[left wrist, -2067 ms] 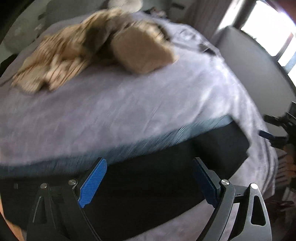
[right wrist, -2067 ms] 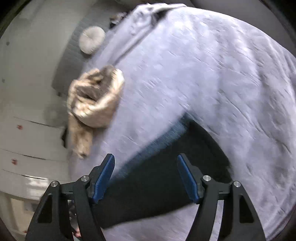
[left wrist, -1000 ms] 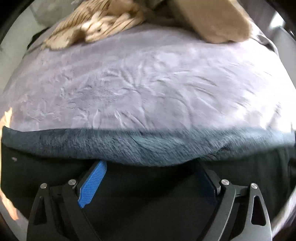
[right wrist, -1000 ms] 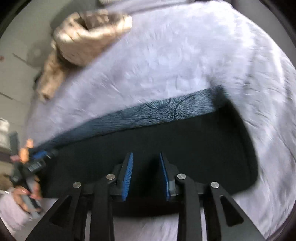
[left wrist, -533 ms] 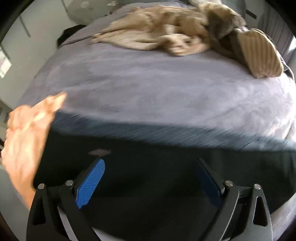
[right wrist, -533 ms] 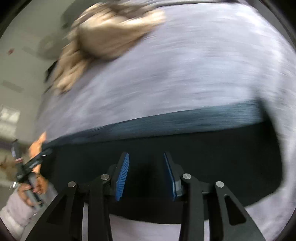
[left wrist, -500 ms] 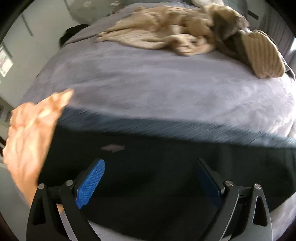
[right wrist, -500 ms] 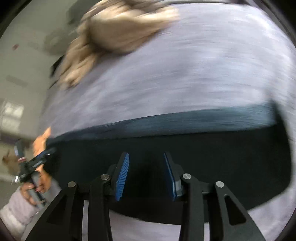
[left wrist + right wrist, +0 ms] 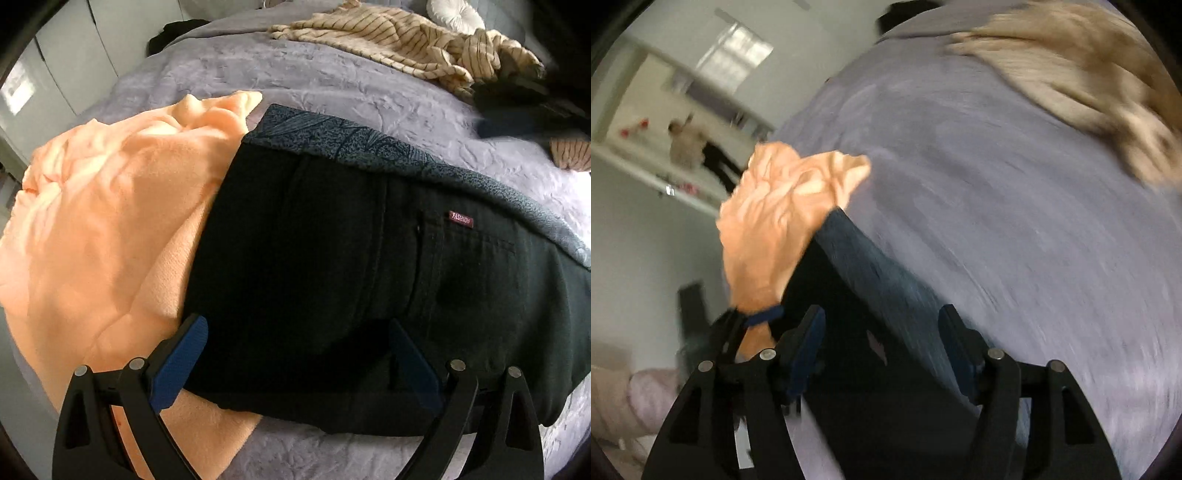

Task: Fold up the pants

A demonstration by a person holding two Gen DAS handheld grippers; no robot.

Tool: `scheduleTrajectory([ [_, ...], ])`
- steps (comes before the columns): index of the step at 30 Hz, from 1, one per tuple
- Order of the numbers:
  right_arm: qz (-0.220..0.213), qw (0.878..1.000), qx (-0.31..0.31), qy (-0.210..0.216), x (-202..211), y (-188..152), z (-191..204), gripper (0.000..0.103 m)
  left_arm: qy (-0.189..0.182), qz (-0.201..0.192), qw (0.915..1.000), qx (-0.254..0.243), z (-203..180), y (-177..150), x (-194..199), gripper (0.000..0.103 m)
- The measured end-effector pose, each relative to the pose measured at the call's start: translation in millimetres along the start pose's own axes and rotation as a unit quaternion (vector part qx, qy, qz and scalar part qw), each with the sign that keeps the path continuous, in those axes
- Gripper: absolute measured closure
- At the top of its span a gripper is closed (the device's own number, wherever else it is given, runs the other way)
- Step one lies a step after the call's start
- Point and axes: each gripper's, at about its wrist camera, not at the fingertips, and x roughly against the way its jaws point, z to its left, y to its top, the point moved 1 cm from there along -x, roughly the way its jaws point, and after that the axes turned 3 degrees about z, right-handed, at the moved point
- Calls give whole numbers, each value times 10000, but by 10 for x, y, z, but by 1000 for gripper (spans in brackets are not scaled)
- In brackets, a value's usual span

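The left gripper (image 9: 295,354) stands wide open over the near edge of the black folded pants with a small red label (image 9: 362,266), its blue pads (image 9: 177,354) apart from the cloth and holding nothing. The right gripper (image 9: 882,350) has just been opening; dark cloth shows between its jaws, but blur hides whether the pads touch it, and it appears to grip nothing.

The pants lie flat on the grey-lilac plush bed cover (image 9: 332,81), one end resting on an orange fleece cloth (image 9: 110,206), with a blue-grey patterned cloth strip (image 9: 369,147) showing along their far edge. By my reading a fold has just been laid down and let go. The next move likely calls for either smoothing the stack or pinching one short end with both grippers to double it over, keeping the layers aligned.

A beige striped garment (image 9: 399,40) lies rumpled at the far side of the bed. The right wrist view is heavily smeared. Whether the patterned strip belongs to the pants or lies beneath them I cannot tell. A dark blurred shape at the left view's right edge is unreadable.
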Motion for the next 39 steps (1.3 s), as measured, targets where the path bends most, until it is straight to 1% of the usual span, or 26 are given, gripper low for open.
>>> scheduleTrajectory([
  [2, 229, 9996, 145, -28, -301, 259, 104, 39, -74, -58, 9999, 65, 22, -10, 4, 4],
  [5, 554, 9978, 352, -116, -633, 452, 182, 49, -156, -165, 9997, 47, 20, -36, -2, 4],
  [7, 900, 9955, 295, -98, -820, 482, 159, 68, -215, -191, 9996, 45, 25, -17, 8, 4],
  [8, 1070, 9940, 225, -89, -912, 475, 146, 89, -229, -189, 9995, 45, 53, -8, 9, 4],
  [9, 1144, 9931, 211, -124, -947, 460, 155, 94, -231, -176, 9996, 46, 66, -9, 23, 4],
  [12, 950, 9945, 423, -125, -768, 457, 274, 97, -320, -206, 9991, 163, 154, -9, 110, 4],
  [14, 803, 9953, 539, -84, -718, 553, 374, 98, -297, -208, 9991, 223, 218, -19, 101, 4],
  [16, 772, 9959, 437, -163, -819, 625, 348, 99, -211, -162, 9995, 146, 243, -36, 32, 3],
  [18, 1049, 9933, 158, -461, -1123, 550, 216, 99, -146, -116, 9998, 72, 229, 9, 23, 2],
  [19, 997, 9939, -31, -463, -1128, 478, 155, 97, -117, -93, 9999, 49, 220, 40, 47, 2],
  [20, 833, 9955, -192, -412, -1082, 454, 137, 94, -96, -116, 9999, 24, 208, 70, 94, 2],
  [22, 387, 9972, -606, -226, -768, 379, 81, 89, -219, -241, 9995, -21, 167, 183, 215, 2],
  [24, 83, 9963, -834, -185, -439, 278, 19, 88, -277, -356, 9989, -91, 84, 292, 291, 2],
  [25, -62, 9952, -967, -142, -231, 166, -24, 88, -278, -399, 9987, -132, 34, 349, 296, 2],
  [26, -154, 9935, -1120, -116, 3, -30, -105, 88, -223, -380, 9989, -174, -37, 428, 243, 2],
  [29, -189, 9852, -1699, -126, 455, -672, -302, 87, -15, 48, 9999, -162, -109, 521, -110, 0],
  [30, -201, 9790, -2027, 11, 589, -987, -376, 87, 59, 58, 9999, -145, -109, 524, -215, 0],
  [31, -220, 9741, -2247, 142, 682, -1181, -435, 85, 92, 4, 9998, -179, -132, 518, -211, 0],
  [32, -259, 9639, -2626, 365, 767, -1540, -473, 83, 131, -19, 9997, -227, -147, 525, -203, 0],
  [33, -306, 9551, -2907, 473, 816, -1798, -472, 75, 189, -7, 9994, -301, -166, 526, -170, 0],
  [34, -409, 9413, -3299, 588, 865, -2183, -500, 65, 202, 8, 9993, -320, -175, 520, -139, 0],
  [35, -467, 9327, -3515, 664, 804, -2331, -454, 61, 205, 41, 9992, -333, -181, 522, -104, 0],
  [36, -559, 9134, -3949, 814, 773, -2667, -495, 59, 183, 47, 9992, -347, -196, 502, -27, 0],
  [37, -613, 8967, -4281, 947, 703, -2868, -522, 59, 115, 23, 9992, -381, -224, 475, 46, 0],
  [38, -681, 8834, -4514, 1061, 639, -3004, -568, 59, 42, 3, 9990, -452, -260, 462, 95, 0],
  [39, -802, 8745, -4657, 1097, 584, -3113, -610, 59, 13, 11, 9981, -610, -349, 417, 134, 0],
])
